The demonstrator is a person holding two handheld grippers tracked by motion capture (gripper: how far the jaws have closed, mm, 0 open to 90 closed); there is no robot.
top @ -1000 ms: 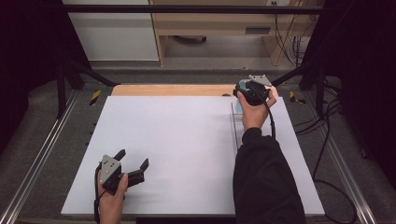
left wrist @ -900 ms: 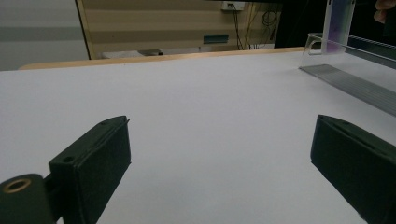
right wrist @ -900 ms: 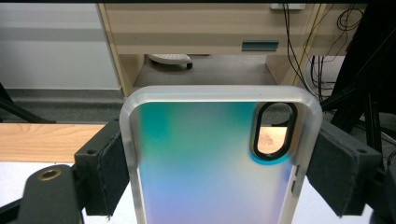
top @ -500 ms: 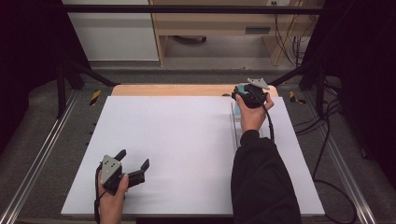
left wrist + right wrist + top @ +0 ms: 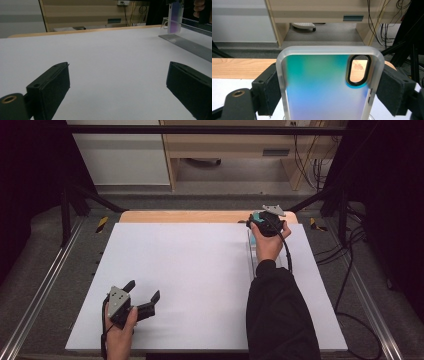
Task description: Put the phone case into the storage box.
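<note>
- Up close, the right gripper view shows the right tool clamped on a phone case, its pads pressing the case's two long edges; the case is frosted at the rim, teal-to-violet across the back, with an oval camera cutout near its top right.
- From the high view, the right tool sits at the far right of the white tabletop, by the wooden far edge; the case is barely visible there.
- Far off in the left gripper view, the phone case stands upright above a clear stand.
- Near left, the left tool is wide open and holds nothing, low over the bare tabletop.
</note>
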